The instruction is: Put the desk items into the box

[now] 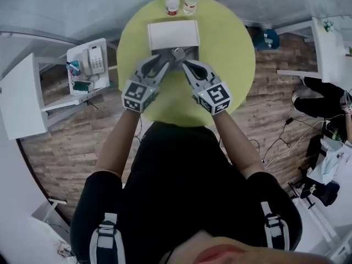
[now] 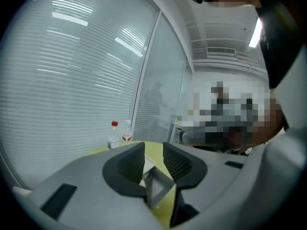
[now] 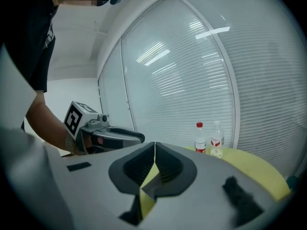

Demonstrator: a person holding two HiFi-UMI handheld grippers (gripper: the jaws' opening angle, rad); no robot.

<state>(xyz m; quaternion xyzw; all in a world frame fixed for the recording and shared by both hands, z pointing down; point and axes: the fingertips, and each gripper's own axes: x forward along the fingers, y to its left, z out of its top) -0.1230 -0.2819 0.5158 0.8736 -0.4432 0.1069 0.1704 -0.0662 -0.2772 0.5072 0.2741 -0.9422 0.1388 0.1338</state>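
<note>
A white box (image 1: 173, 34) lies at the far side of the round yellow-green table (image 1: 231, 65), with a grey flap (image 1: 179, 53) at its near edge. Both grippers meet at that flap. My left gripper (image 1: 168, 57) is open, and the grey folded flap (image 2: 158, 188) sits low between its jaws (image 2: 153, 159). My right gripper (image 1: 185, 63) is shut, with a thin pale edge pinched between its pads (image 3: 154, 152) and the grey flap (image 3: 149, 186) just below. The left gripper (image 3: 105, 135) also shows in the right gripper view.
Two small bottles, red-capped (image 1: 172, 3) and clear (image 1: 191, 0), stand behind the box. A telephone (image 1: 94, 59) sits on a side stand to the left. White desks flank the table, and a person (image 1: 324, 100) is at the far right. Glass walls with blinds lie beyond.
</note>
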